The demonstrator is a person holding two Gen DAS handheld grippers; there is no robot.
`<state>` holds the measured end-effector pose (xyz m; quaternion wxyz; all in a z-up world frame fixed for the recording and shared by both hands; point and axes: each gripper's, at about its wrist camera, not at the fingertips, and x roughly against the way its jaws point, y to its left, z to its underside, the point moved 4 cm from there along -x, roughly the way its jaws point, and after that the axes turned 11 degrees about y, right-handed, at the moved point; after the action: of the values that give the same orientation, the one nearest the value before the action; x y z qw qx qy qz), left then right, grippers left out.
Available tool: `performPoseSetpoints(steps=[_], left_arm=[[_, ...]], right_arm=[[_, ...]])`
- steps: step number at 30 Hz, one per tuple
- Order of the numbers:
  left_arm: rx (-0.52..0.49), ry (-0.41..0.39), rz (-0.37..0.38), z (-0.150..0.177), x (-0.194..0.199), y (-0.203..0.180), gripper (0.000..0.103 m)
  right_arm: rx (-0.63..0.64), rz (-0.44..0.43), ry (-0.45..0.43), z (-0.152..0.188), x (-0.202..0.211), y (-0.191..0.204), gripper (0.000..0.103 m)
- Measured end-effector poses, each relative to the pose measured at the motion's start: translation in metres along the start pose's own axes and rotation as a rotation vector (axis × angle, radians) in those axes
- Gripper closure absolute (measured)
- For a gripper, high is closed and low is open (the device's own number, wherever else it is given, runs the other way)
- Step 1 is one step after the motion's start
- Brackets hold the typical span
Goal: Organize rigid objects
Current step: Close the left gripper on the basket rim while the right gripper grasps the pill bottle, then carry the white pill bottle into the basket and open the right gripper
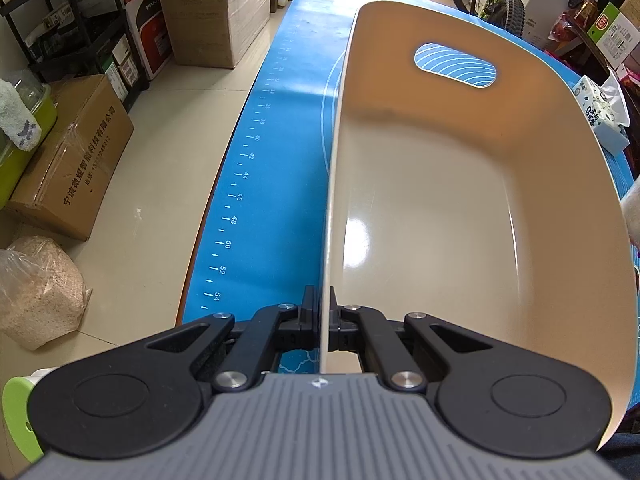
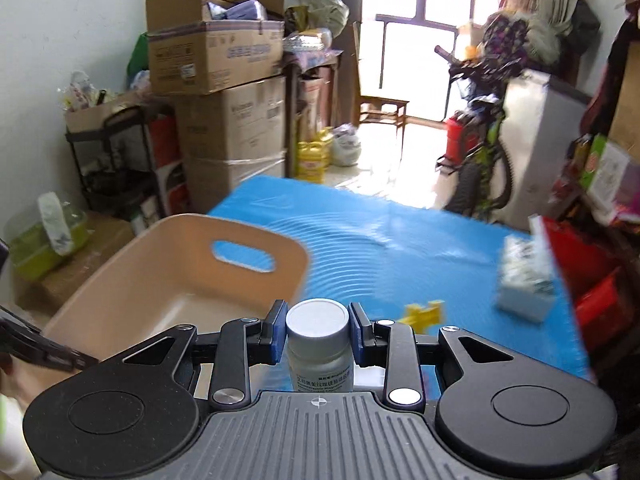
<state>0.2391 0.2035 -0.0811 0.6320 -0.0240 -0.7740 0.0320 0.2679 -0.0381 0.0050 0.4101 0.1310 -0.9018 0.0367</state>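
A beige plastic bin [image 1: 460,184] with an oval handle cut-out stands on the blue mat [image 1: 276,168]; nothing shows inside it. My left gripper [image 1: 326,320] is shut on the bin's left rim. In the right wrist view the bin [image 2: 160,276] sits at the left. My right gripper [image 2: 318,326] is shut on a small pill bottle [image 2: 318,340] with a white cap, held upright above the mat [image 2: 420,248], just right of the bin's near corner. A yellow toy piece [image 2: 424,312] lies on the mat behind the right finger.
A tissue pack [image 2: 524,276] stands on the mat at the right, also in the left wrist view [image 1: 600,116]. Cardboard boxes [image 1: 72,156], a black shelf and a sack line the floor left of the table. A bicycle [image 2: 476,140] stands beyond the far edge.
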Motion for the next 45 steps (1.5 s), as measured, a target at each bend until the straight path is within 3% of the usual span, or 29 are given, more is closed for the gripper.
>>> performPoseSetpoints(steps=[2,4,8,12,17,26,28,35,38,43,45], left_arm=[[-0.003,-0.001,-0.001,0.000,0.000,0.000,0.100],[-0.005,-0.002,-0.001,0.000,0.000,0.000,0.100],[-0.008,-0.003,0.002,0.001,0.000,0.000,0.100],[-0.009,-0.004,0.001,0.001,0.001,-0.001,0.100],[-0.009,-0.006,0.004,0.001,0.002,0.000,0.100],[-0.009,-0.008,0.010,0.001,0.002,0.000,0.099],[-0.009,-0.008,0.010,0.001,0.003,0.000,0.099],[-0.009,-0.010,0.008,0.001,0.003,0.000,0.099],[-0.008,-0.009,0.004,0.001,0.003,-0.001,0.099],[-0.007,-0.013,0.007,0.001,0.004,-0.001,0.099],[-0.006,-0.014,0.002,0.001,0.004,-0.001,0.100]], right_arm=[[0.031,0.023,0.002,0.002,-0.010,0.017,0.063],[0.011,-0.027,0.004,0.002,-0.016,0.025,0.063],[0.043,-0.010,-0.046,-0.004,-0.013,0.042,0.063],[0.043,-0.052,-0.038,-0.012,-0.017,0.055,0.063],[0.070,-0.094,0.039,-0.004,-0.036,0.076,0.063],[0.080,-0.076,0.240,0.026,-0.075,0.083,0.063],[0.096,-0.078,0.238,0.028,-0.074,0.085,0.063],[0.096,-0.114,0.206,0.027,-0.060,0.081,0.049],[0.092,-0.110,0.173,0.025,-0.047,0.077,0.036],[0.037,-0.087,0.128,0.025,-0.021,0.049,0.034],[0.003,-0.121,0.098,0.026,-0.008,0.036,0.034]])
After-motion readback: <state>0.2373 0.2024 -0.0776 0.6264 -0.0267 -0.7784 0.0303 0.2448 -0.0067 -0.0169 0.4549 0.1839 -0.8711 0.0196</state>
